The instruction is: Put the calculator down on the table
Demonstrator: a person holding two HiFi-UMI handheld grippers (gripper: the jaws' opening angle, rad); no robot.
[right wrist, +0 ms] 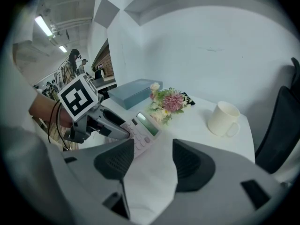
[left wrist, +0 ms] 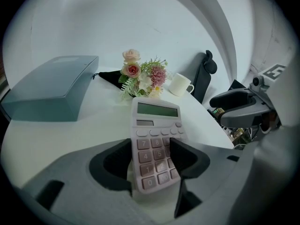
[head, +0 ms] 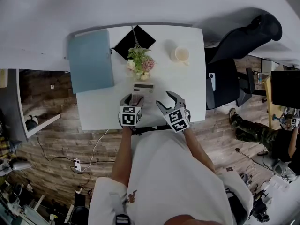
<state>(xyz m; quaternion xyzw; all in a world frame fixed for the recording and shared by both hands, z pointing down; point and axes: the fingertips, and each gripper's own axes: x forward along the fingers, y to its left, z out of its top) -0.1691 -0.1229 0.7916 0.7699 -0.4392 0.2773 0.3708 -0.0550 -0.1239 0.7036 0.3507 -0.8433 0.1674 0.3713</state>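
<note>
And the calculator (left wrist: pixel 156 139) is down! It lies face up on the white table (head: pixel 187 88), with its display end just beside the flowers (head: pixel 139 63) and its key end between the jaws of the left claw (left wrist: pixel 150 156). That claw is partly open around it. On one side a sliver of table shows between jaw and casing. The other jaw overlaps the edge of the keypad, and I cannot tell whether it touches there. To my eye the grip is off. The right claw (right wrist: pixel 152 161) hovers just beside, jaws apart, with nothing but bare table between them.

So the put-down looks as good as done. What's left is getting clear, and here's where it can go sour. If that overlapping jaw catches the casing as the left claw backs away, the calculator gets dragged toward the near edge or tipped up. A push forward instead shoves it into the flowers, which look light enough to topple. A sideways swing could clip the right claw. The mug (head: pixel 181 55) and the blue-grey box (head: pixel 90 60) sit well apart, out of harm's way.
</note>
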